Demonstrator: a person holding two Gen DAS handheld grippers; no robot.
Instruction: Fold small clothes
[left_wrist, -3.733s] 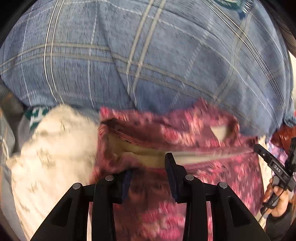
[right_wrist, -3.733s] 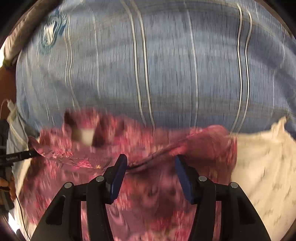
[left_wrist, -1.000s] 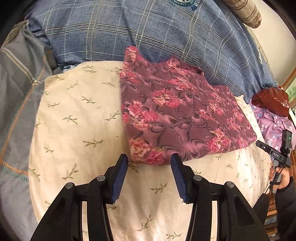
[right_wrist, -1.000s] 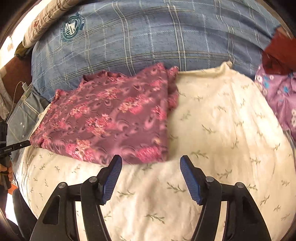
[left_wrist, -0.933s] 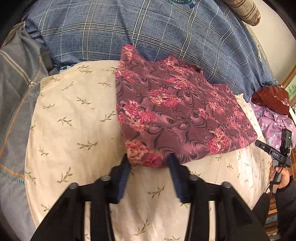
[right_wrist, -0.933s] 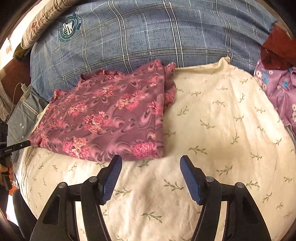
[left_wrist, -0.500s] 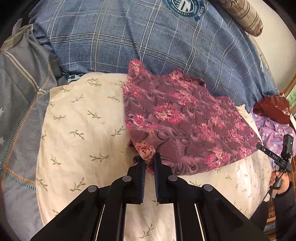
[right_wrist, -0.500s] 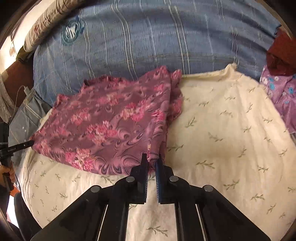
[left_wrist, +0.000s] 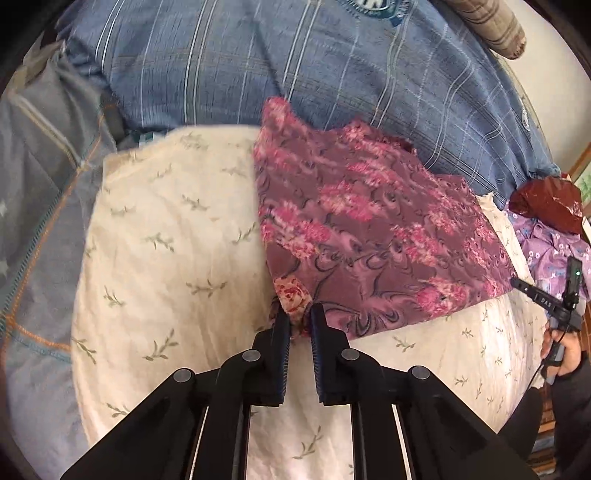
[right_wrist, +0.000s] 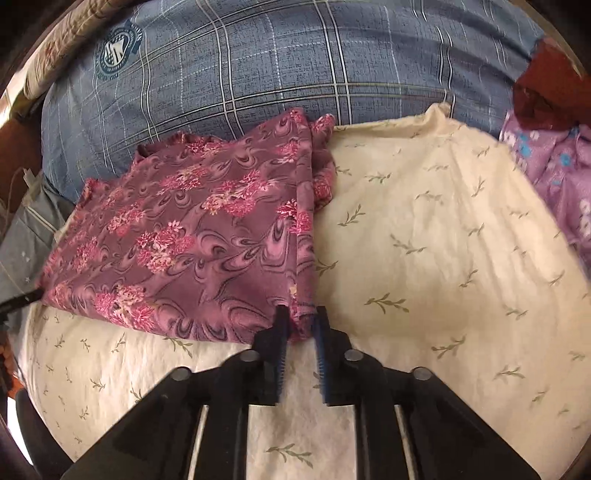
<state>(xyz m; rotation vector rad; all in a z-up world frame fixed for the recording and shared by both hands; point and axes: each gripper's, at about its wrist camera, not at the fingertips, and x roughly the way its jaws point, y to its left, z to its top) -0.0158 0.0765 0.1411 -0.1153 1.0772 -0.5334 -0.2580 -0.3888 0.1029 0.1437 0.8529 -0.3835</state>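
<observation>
A folded maroon floral garment lies on a cream leaf-print pillow. My left gripper holds the garment's near left corner, which is bunched between its blue pads. The jaws are opening slightly, with the cloth still between them. In the right wrist view the same garment spreads to the left. My right gripper pinches its near right corner, where the folded edge fills the gap between the pads. Those jaws are opening a little too.
A blue plaid cover with a round badge rises behind the pillow. Grey bedding lies to the left. Purple flowered cloth and a dark red item sit to the right. A person's hand shows at the right edge.
A second ago both grippers stood open in front of the garment's near edge. Both have since shut on its near corners, and the gaps have widened slightly. The left corner is a little raised.
</observation>
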